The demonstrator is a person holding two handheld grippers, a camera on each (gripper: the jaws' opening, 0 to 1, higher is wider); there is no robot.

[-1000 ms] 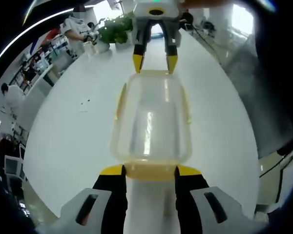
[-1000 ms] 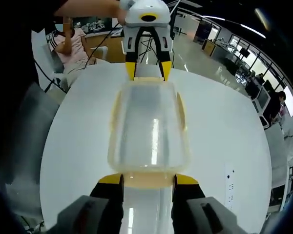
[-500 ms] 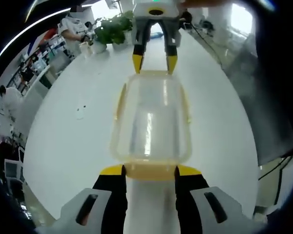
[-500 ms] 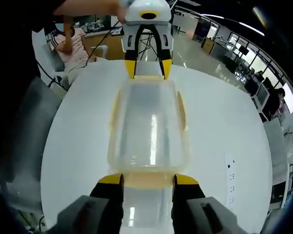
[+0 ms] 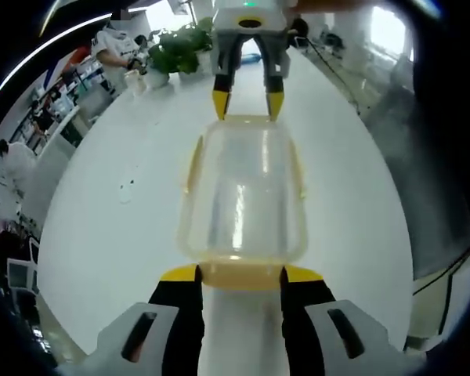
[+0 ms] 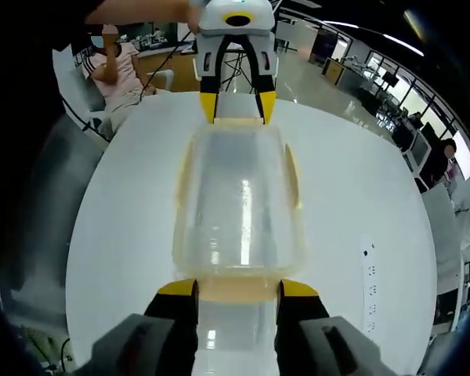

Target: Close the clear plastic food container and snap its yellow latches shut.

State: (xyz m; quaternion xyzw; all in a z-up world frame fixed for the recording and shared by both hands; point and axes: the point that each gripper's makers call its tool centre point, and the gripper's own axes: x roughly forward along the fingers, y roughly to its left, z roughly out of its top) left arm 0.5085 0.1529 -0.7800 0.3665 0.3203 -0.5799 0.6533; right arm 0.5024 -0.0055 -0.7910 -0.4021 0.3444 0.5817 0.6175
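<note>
The clear plastic food container (image 5: pixel 243 196) (image 6: pixel 239 196) has its lid on and lies lengthwise between both grippers over the white table. Yellow side latches (image 5: pixel 193 163) (image 6: pixel 292 176) run along its long edges. In the left gripper view my left gripper (image 5: pixel 240 274) holds the near yellow end latch (image 5: pixel 240 279) between its yellow-tipped jaws. My right gripper (image 5: pixel 248 104) clasps the far end. In the right gripper view my right gripper (image 6: pixel 237 288) grips the near end latch (image 6: pixel 237 291), and the left gripper (image 6: pixel 237 110) holds the opposite end.
The round white table (image 5: pixel 102 235) (image 6: pixel 360 196) carries small dark marks (image 5: pixel 125 188) and a marked strip (image 6: pixel 368 266). A potted plant (image 5: pixel 180 47) stands at its far edge. A grey chair (image 5: pixel 423 157) and a seated person (image 6: pixel 117 70) are beside the table.
The table marks and the room have slid a little in both views, while the container stays fixed between both pairs of jaws. Neither grip has changed.
</note>
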